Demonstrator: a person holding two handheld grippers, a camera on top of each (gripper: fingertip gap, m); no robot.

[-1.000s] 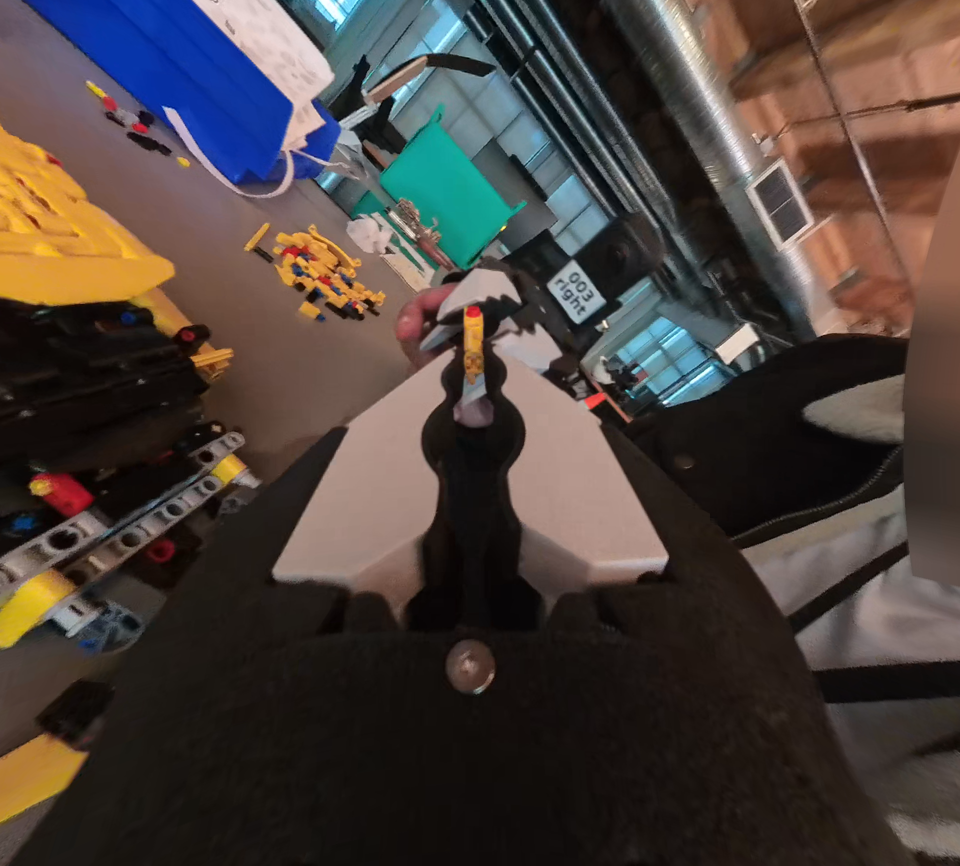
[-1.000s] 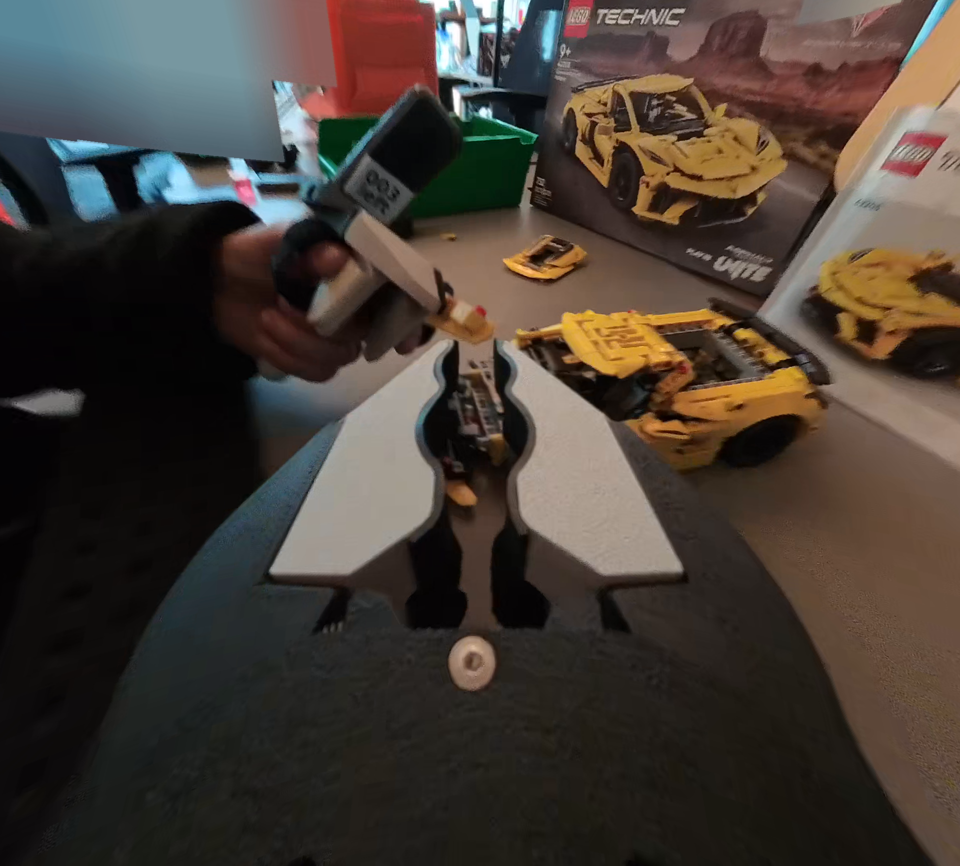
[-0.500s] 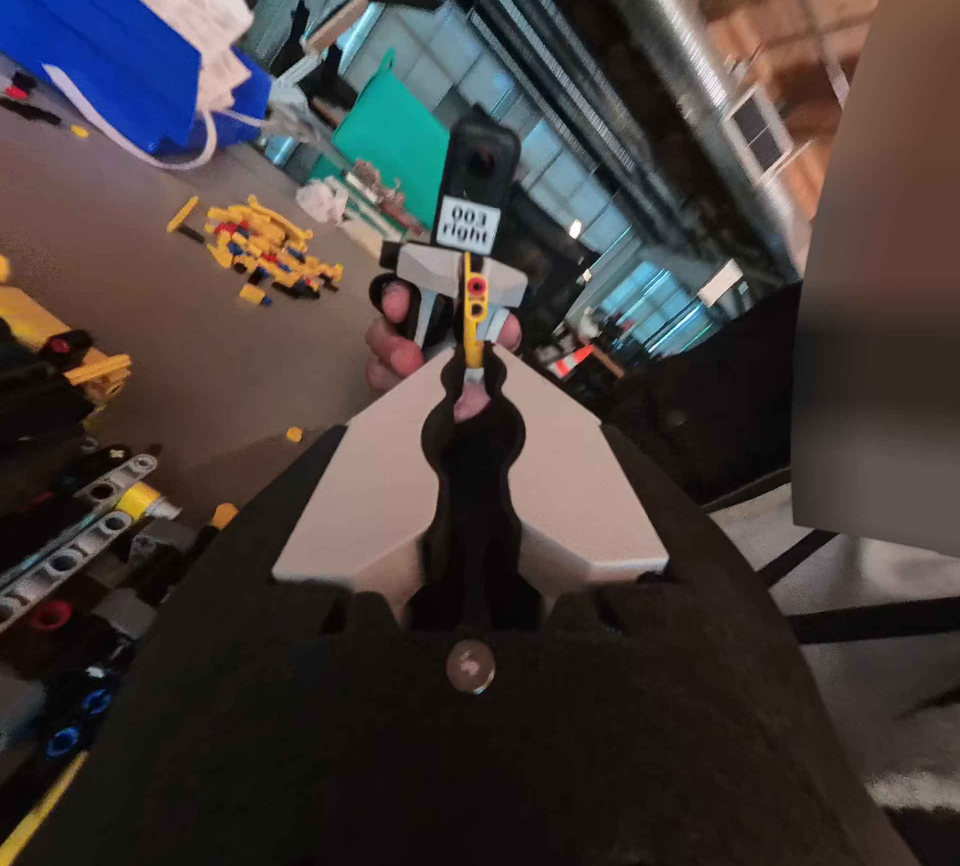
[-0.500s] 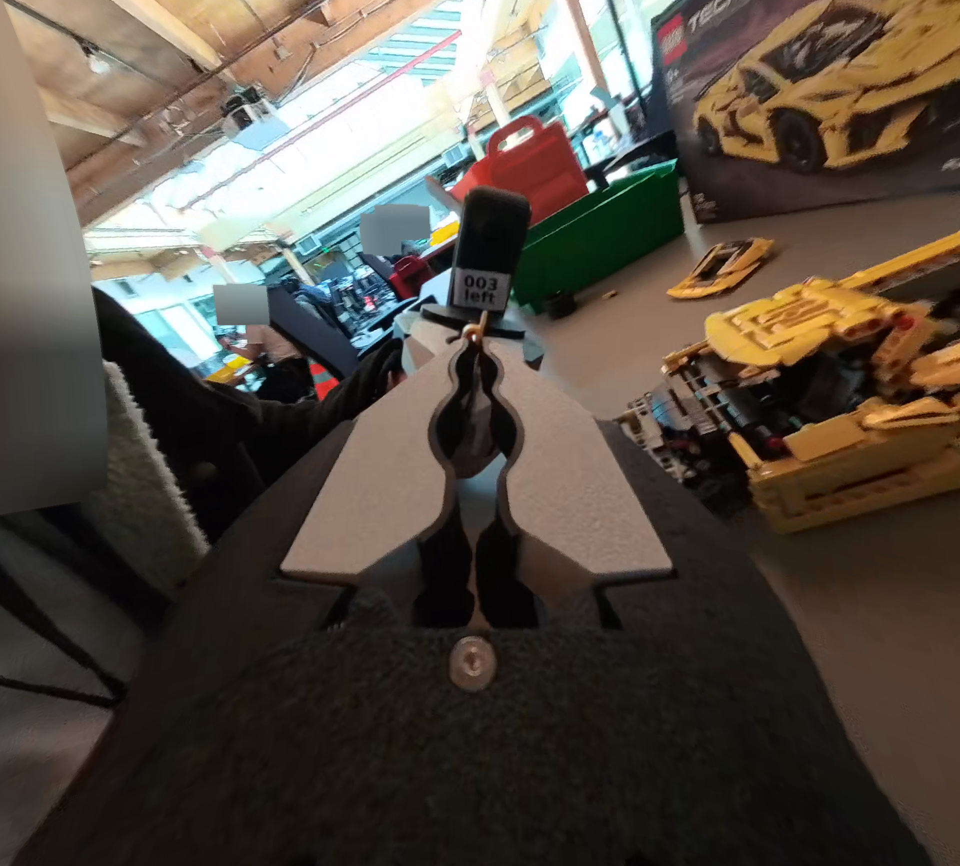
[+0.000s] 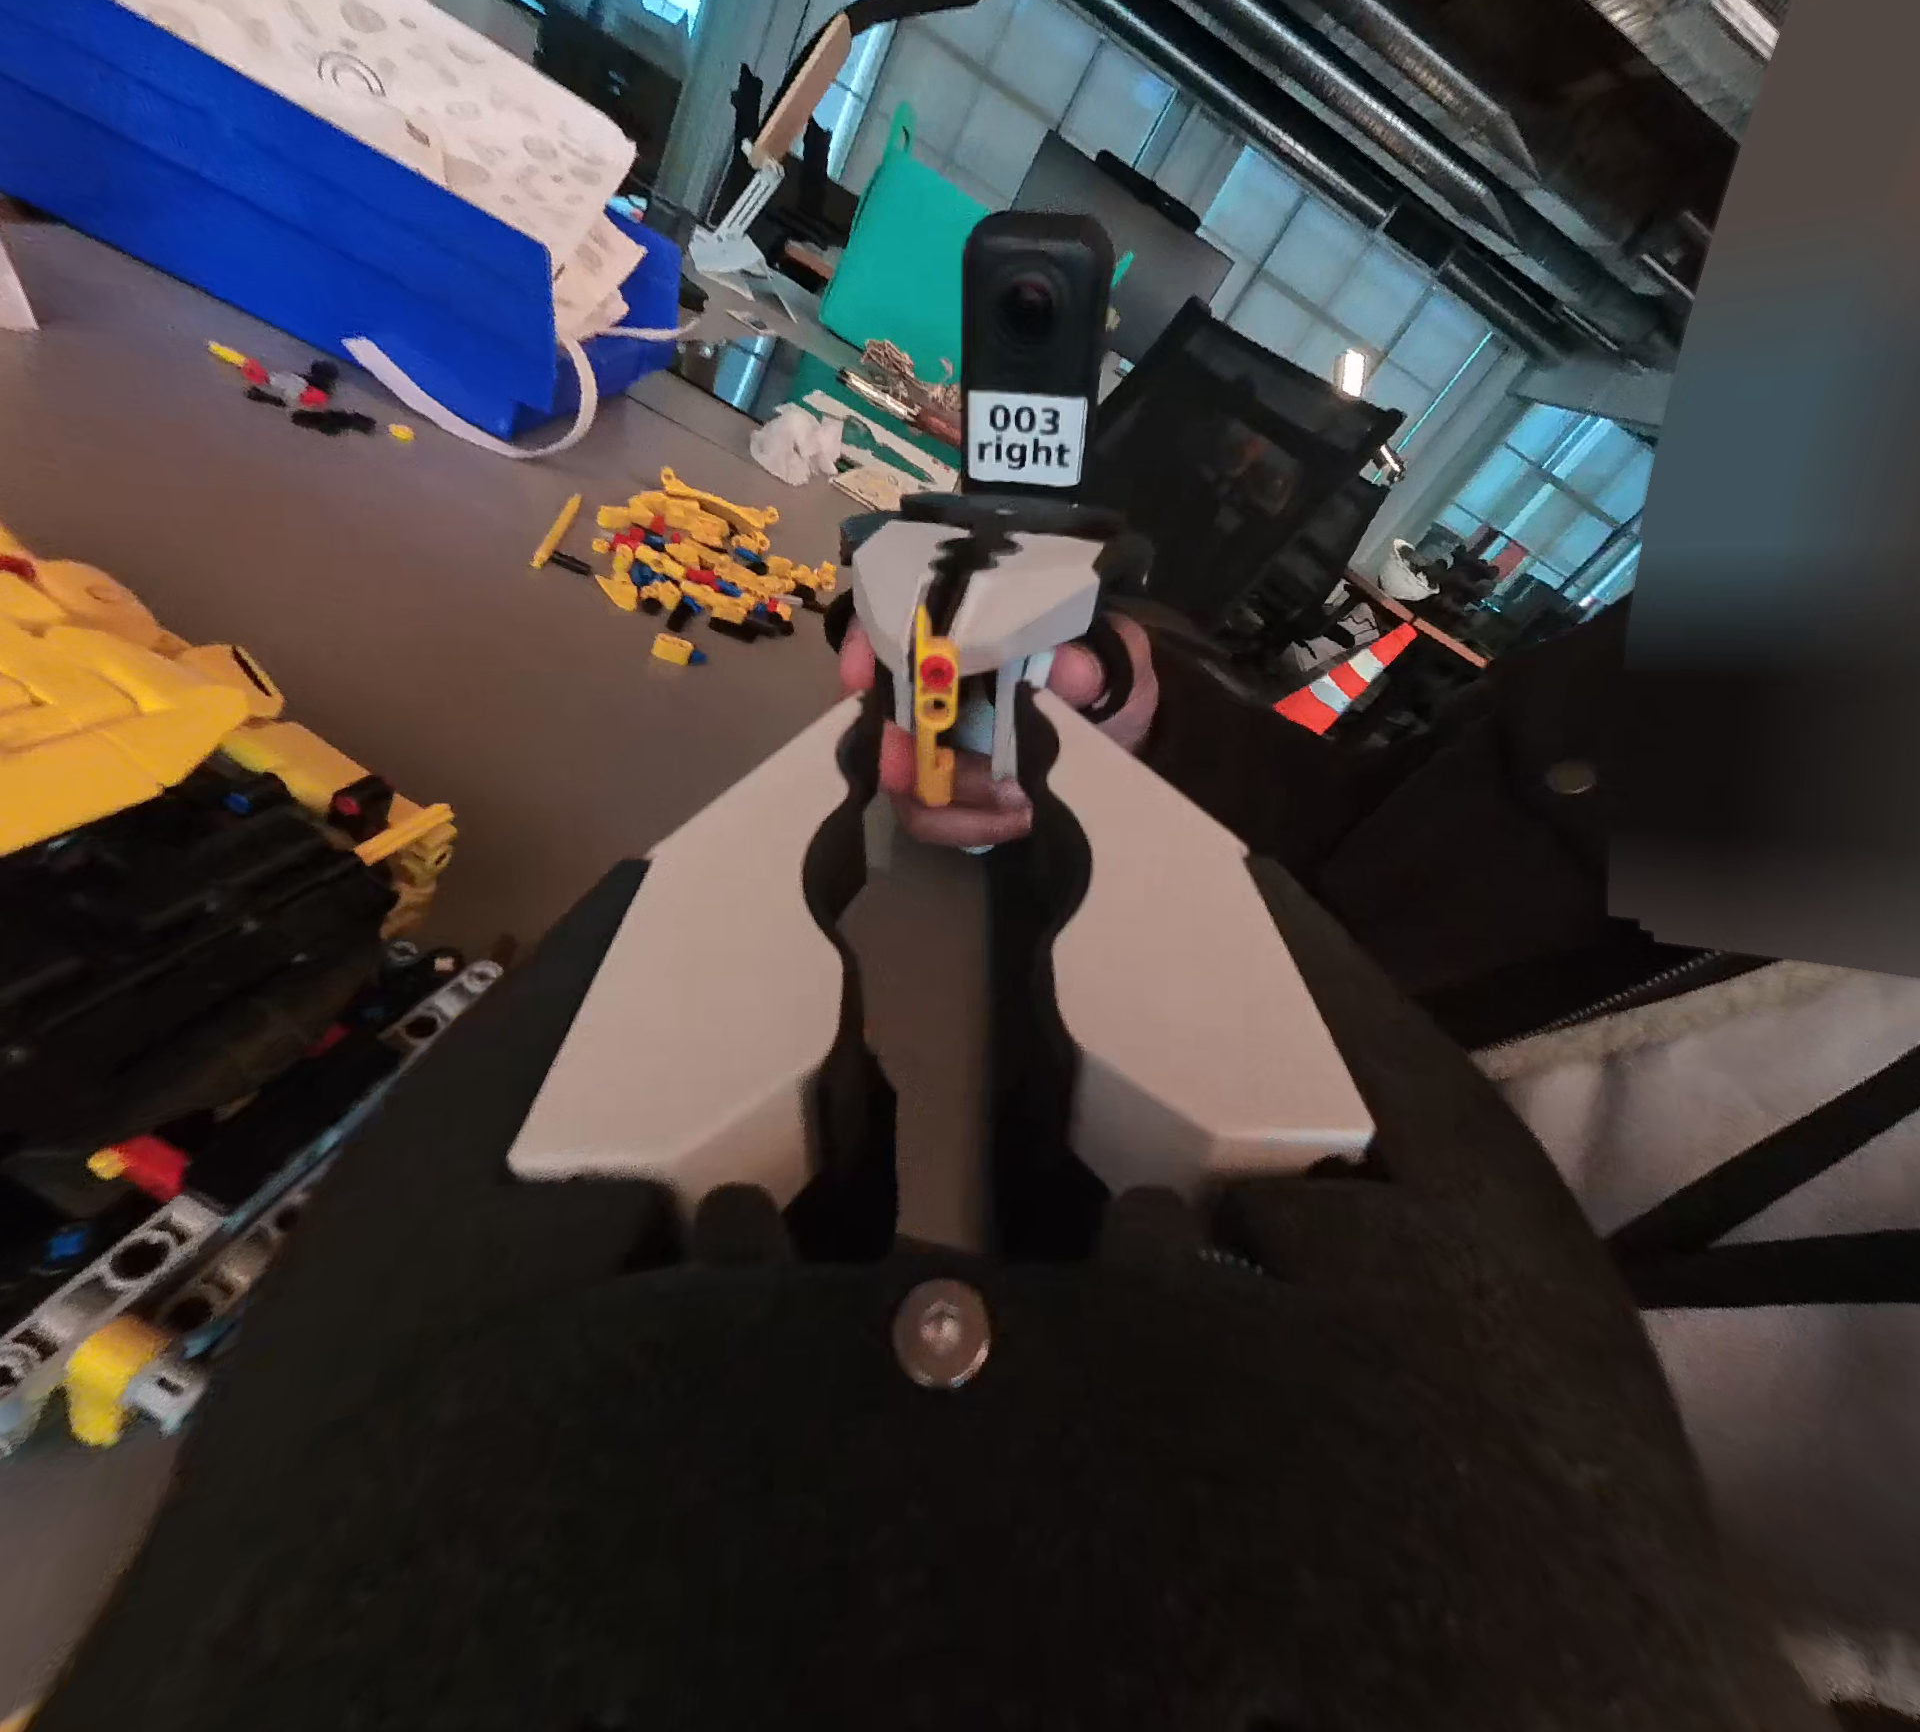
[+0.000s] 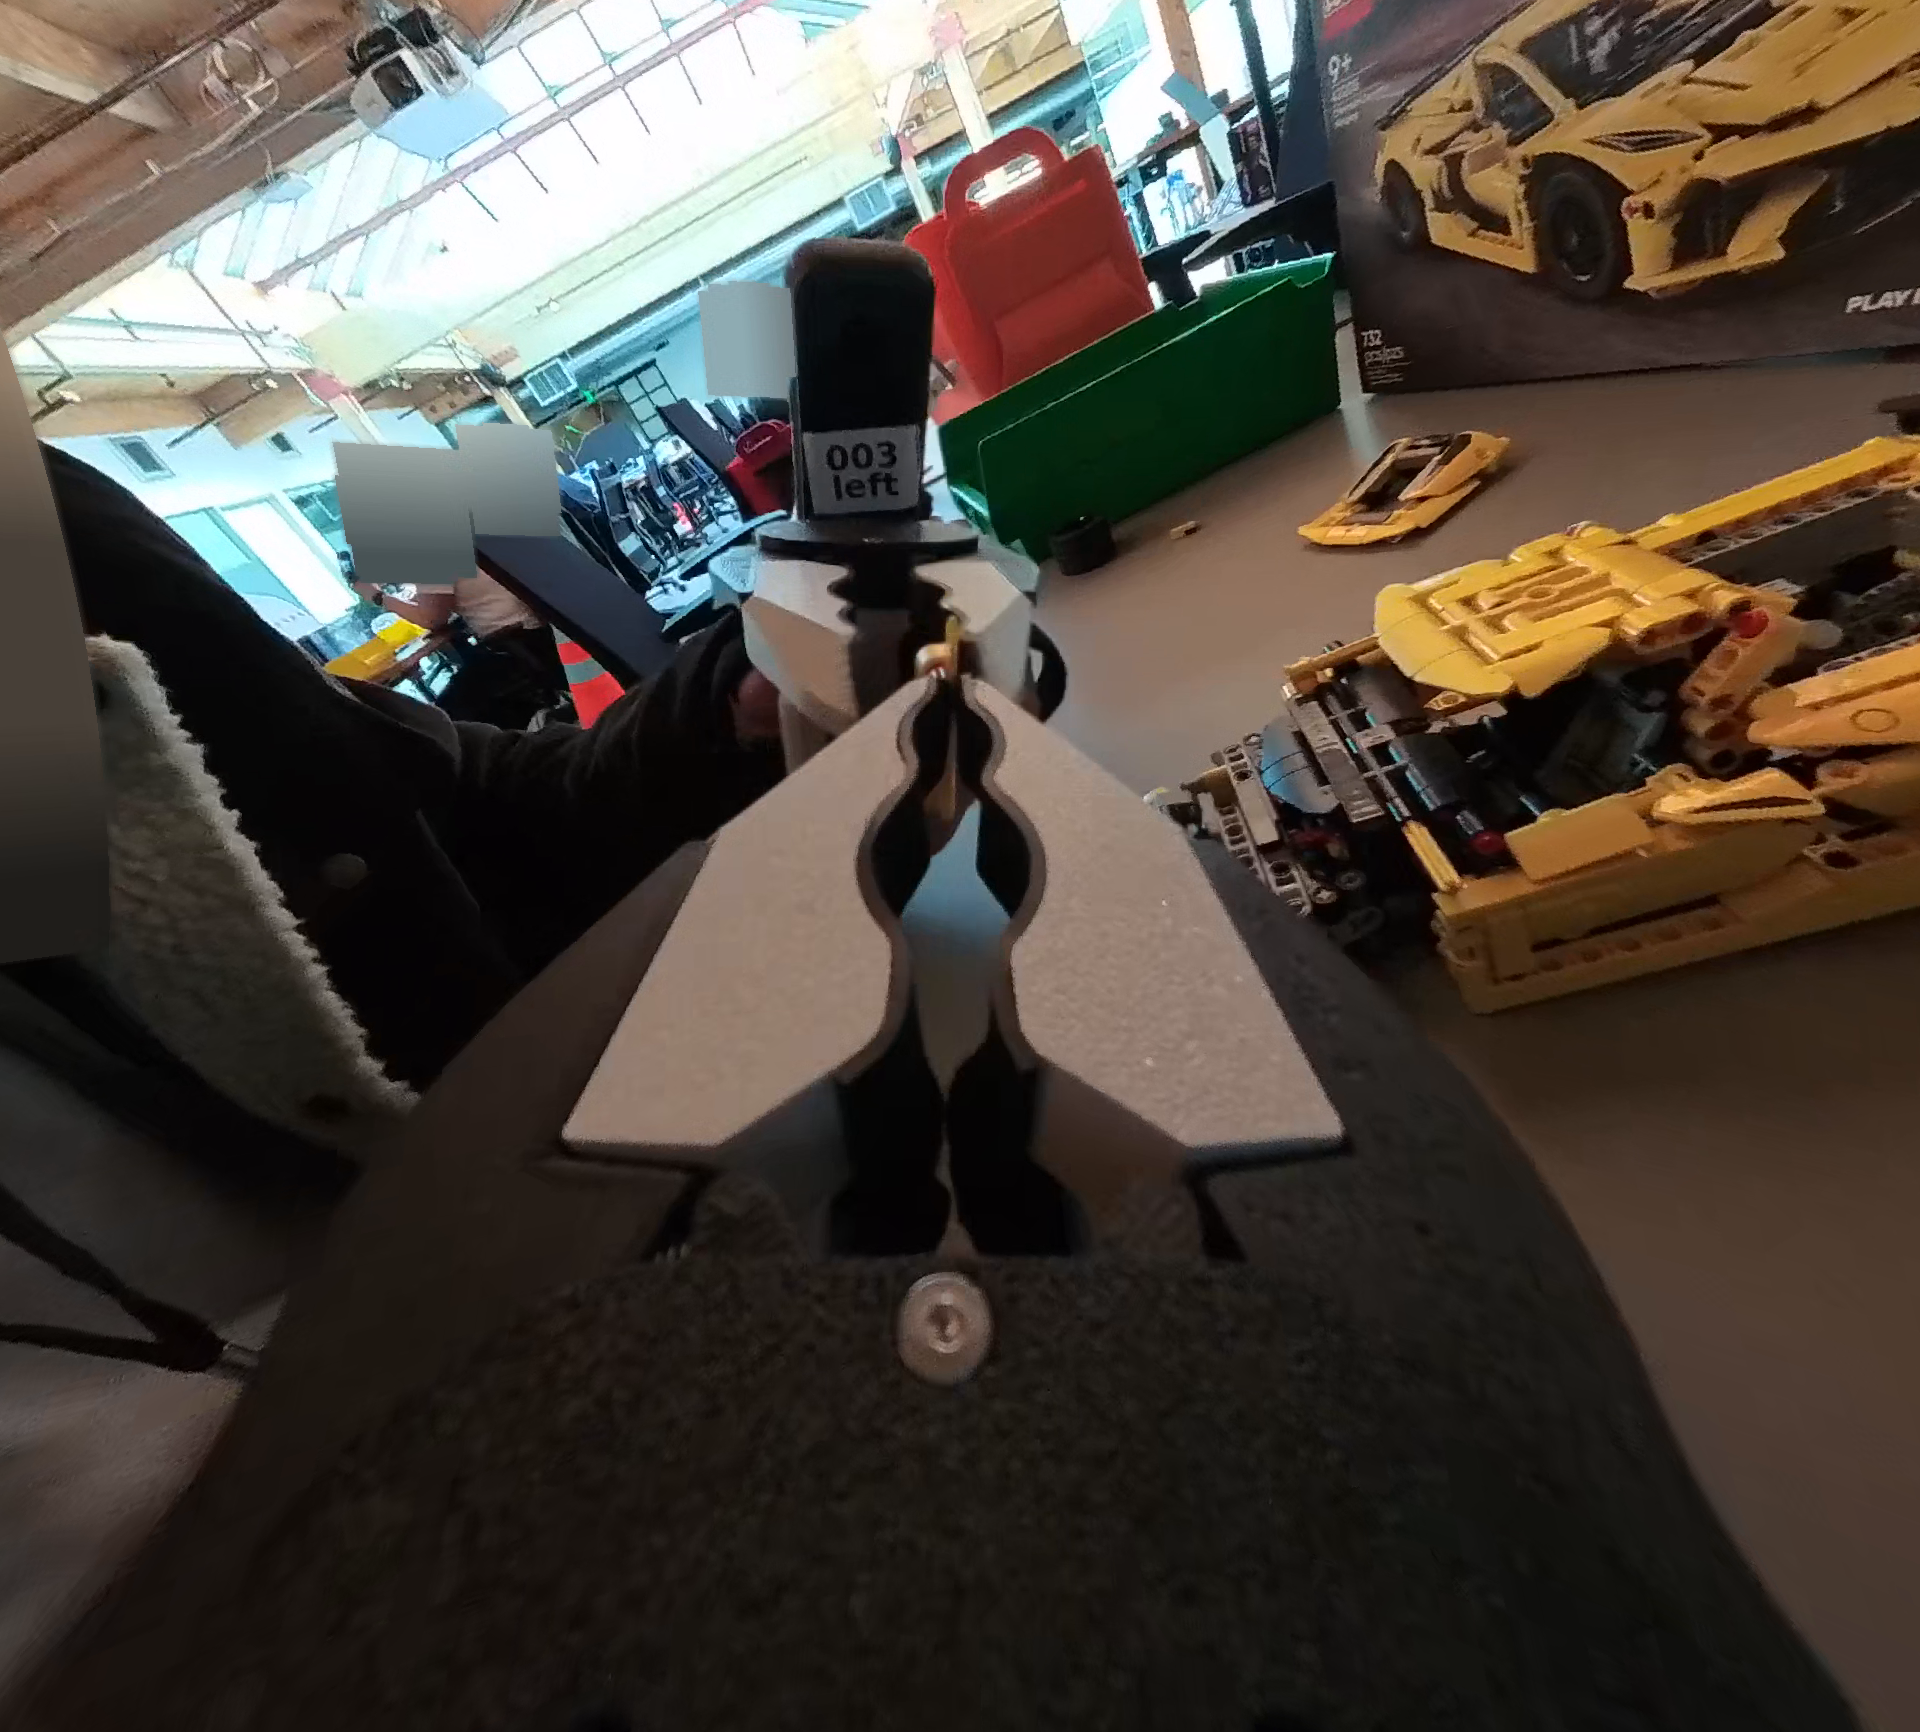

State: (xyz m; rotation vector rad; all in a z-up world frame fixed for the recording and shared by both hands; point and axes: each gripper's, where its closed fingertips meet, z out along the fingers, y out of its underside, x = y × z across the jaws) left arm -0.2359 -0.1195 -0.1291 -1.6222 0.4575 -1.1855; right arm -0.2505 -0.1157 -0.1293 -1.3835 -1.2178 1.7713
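Left gripper (image 5: 940, 752) has released, fingers now parted; right gripper (image 6: 948, 695) alone pinches yellow beam (image 5: 932, 706), tips facing.

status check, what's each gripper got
Right gripper shut on yellow beam. Left gripper open, just off the beam. Yellow car model sits aside.

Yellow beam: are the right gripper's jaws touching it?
Touching. Left wrist view shows the right gripper clamped on the upper end of the yellow beam.
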